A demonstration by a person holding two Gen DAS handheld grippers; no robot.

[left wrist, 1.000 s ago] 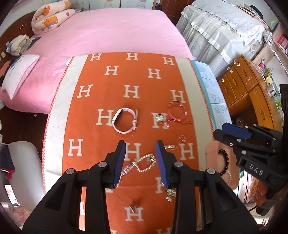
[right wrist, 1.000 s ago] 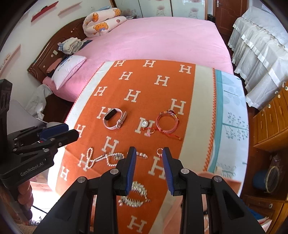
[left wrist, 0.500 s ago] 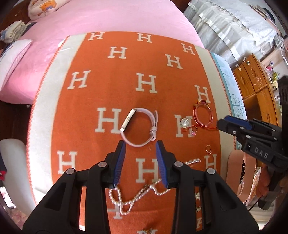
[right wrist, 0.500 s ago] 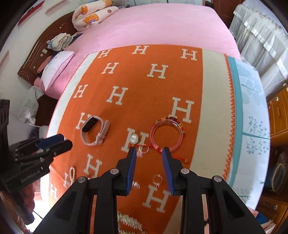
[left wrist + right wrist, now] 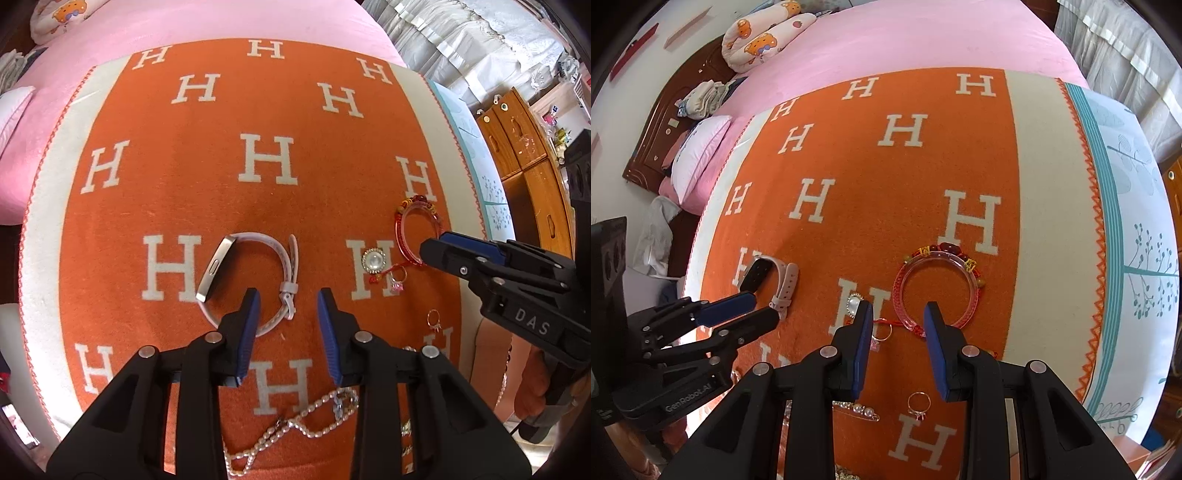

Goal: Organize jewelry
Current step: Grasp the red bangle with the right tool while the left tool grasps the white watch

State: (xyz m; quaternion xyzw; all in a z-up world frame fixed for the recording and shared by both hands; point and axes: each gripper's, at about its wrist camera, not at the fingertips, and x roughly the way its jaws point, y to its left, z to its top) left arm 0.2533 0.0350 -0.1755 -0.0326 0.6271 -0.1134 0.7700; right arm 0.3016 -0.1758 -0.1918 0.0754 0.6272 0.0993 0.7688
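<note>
Jewelry lies on an orange blanket (image 5: 221,184) with white H letters. My left gripper (image 5: 289,300) is open, its tips over the near band of a pink smartwatch (image 5: 251,280), also in the right wrist view (image 5: 775,280). My right gripper (image 5: 898,312) is open over the near rim of a red bangle (image 5: 938,284), which also shows in the left wrist view (image 5: 417,229). A round pearl brooch (image 5: 373,260), a small ring with a pink stone (image 5: 397,280), a gold ring (image 5: 918,404) and a pearl necklace (image 5: 295,424) lie nearby.
The blanket covers a table at the foot of a pink bed (image 5: 905,40). A white-and-teal cloth (image 5: 1137,240) lies to the right. Wooden drawers (image 5: 524,155) stand far right. A pearl hair clip (image 5: 860,408) lies under my right gripper.
Both grippers have moved forward and lower over the blanket. The left now reaches the smartwatch, the right reaches the red bangle. Both stay open.
</note>
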